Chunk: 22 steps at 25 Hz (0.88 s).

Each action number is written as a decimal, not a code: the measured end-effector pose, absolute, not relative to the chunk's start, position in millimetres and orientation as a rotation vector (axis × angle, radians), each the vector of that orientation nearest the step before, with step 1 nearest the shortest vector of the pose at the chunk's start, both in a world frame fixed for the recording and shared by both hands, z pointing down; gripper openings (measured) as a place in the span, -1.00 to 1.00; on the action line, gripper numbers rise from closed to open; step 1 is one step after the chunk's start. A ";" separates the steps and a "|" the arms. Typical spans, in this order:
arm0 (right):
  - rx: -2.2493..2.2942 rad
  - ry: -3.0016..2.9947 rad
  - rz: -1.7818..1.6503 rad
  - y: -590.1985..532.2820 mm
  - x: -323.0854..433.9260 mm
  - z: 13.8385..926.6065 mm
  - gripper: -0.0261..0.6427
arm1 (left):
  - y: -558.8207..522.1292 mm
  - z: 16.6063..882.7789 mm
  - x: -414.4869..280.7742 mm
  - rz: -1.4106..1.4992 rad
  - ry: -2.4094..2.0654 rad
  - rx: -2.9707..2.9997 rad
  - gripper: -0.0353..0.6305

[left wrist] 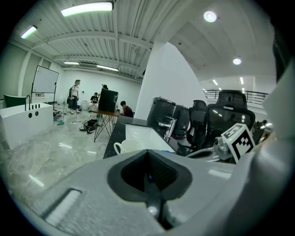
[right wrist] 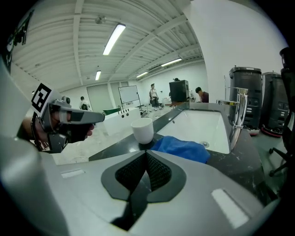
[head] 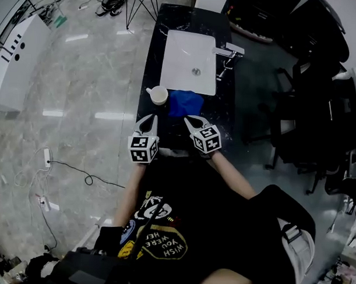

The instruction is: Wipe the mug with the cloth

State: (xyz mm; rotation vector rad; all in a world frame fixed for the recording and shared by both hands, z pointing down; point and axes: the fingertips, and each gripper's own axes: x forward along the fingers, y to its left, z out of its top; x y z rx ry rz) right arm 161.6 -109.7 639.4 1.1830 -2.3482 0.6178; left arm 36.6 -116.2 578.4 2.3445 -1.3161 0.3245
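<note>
1. Claws: the left claw (head: 147, 119) is fully closed, its pads pressed flat together with nothing between them.
2. The right claw (head: 193, 120) is closed the same way, seam to seam, and holds nothing.
3. Both claws hang over the near end of the counter (head: 162, 22), short of the sink's (head: 180, 51) near edge. They are side by side but apart, tips aimed toward the sink and tilted down. Neither touches anything.
4. The cloth (head: 185, 102) is blue and crumpled. It lies on the counter right by the sink's near edge, just ahead of the right claw.
5. The mug (head: 158, 95) is white and stands upright on the counter at the sink's near left corner, with its handle turned away from the sink. It is ahead of the left claw and just beside the cloth; whether the two touch cannot be told.
6. The sink is a white rectangular basin set into the dark counter, with a drain (head: 195, 71) near its middle.
7. A faucet (head: 227, 51) stands on the sink's right rim.
8. Black chairs (head: 305, 122) crowd the space to the right of the sink.
9. To the left of the sink is a pale glossy floor (head: 77, 84), with a white cabinet (head: 14, 57) and a loose cable (head: 80, 171) on it.
10. In the left gripper view, people (left wrist: 73, 94) are well beyond the sink's far end.
</note>
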 end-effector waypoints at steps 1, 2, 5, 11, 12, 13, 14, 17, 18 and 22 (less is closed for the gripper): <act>1.174 -2.336 0.618 -117.0 160.9 640.5 -0.92 | -122.0 575.3 33.8 0.325 -1.312 2.352 -0.88; 1.159 -2.321 0.621 -124.7 159.8 642.8 -0.79 | -126.7 572.1 30.9 0.326 -1.309 2.363 -0.88; 1.168 -2.257 0.589 -150.2 164.2 650.0 -0.41 | -131.8 569.3 22.0 0.318 -1.291 2.383 -0.88; 1.255 -2.137 0.675 -191.5 182.5 679.8 0.08 | -134.9 581.1 -7.6 0.307 -1.293 2.363 -0.88; 1.249 -2.111 0.687 -191.9 183.9 688.2 0.14 | -135.3 581.3 -11.8 0.299 -1.306 2.353 -0.88; 1.246 -2.083 0.683 -190.9 185.0 696.9 0.14 | -134.5 581.3 -14.8 0.290 -1.314 2.345 -0.88; 1.249 -2.060 0.666 -189.8 185.3 704.7 0.17 | -133.5 581.3 -16.9 0.284 -1.317 2.341 -0.88; 1.317 -2.048 0.574 -191.7 184.5 713.6 0.20 | -134.9 582.4 -20.2 0.277 -1.309 2.345 -0.88; 1.324 -2.047 0.556 -191.5 184.7 713.7 0.04 | -137.4 583.1 -20.1 0.272 -1.307 2.345 -0.88; 1.215 -2.051 0.567 -175.5 178.6 714.6 -0.54 | -147.6 588.6 -9.7 0.265 -1.268 2.344 -0.88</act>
